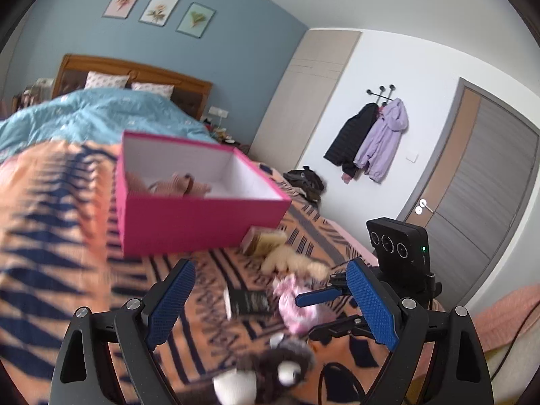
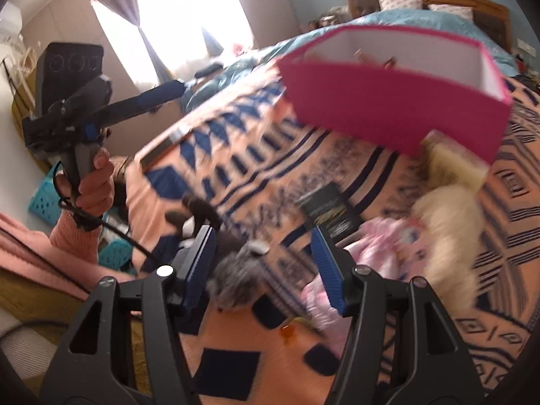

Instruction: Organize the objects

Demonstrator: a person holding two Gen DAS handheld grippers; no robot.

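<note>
Hovering over the bed (image 1: 67, 202), both claws are standing apart with nothing between their pads. The left claw (image 1: 270, 307) is spread wide; the right claw (image 2: 265, 263) is parted less. Neither is touching anything.

A pink box (image 1: 202, 222) is sitting open on the patterned blanket (image 2: 337, 175), farther up the bed than the loose things, and a brownish soft toy (image 1: 184, 184) is already lying inside it. Just beside the box's near corner a small tan box (image 1: 261, 241) and a cream plush toy (image 1: 290, 260) are lying, then a dark booklet (image 1: 251, 302) and a pink plush toy (image 1: 297, 307), all close together.

Nearest of all is a grey fluffy toy (image 2: 236, 270). In the right wrist view it is lying directly ahead of the right claw, between and just beyond the fingertips; in the left wrist view it is sitting low, under the left claw, cut off by the bottom edge. Judging by this, either claw is well placed for it, and the box is lying ahead and beyond.

Motion blur is smearing everything on the blanket, so the grey toy's long axis and shape are hard to tell. The small orange thing (image 2: 287, 332) near the right claw is too blurred to name. A hand (image 2: 94, 185) in a pink sleeve is gripping the left claw's handle.
</note>
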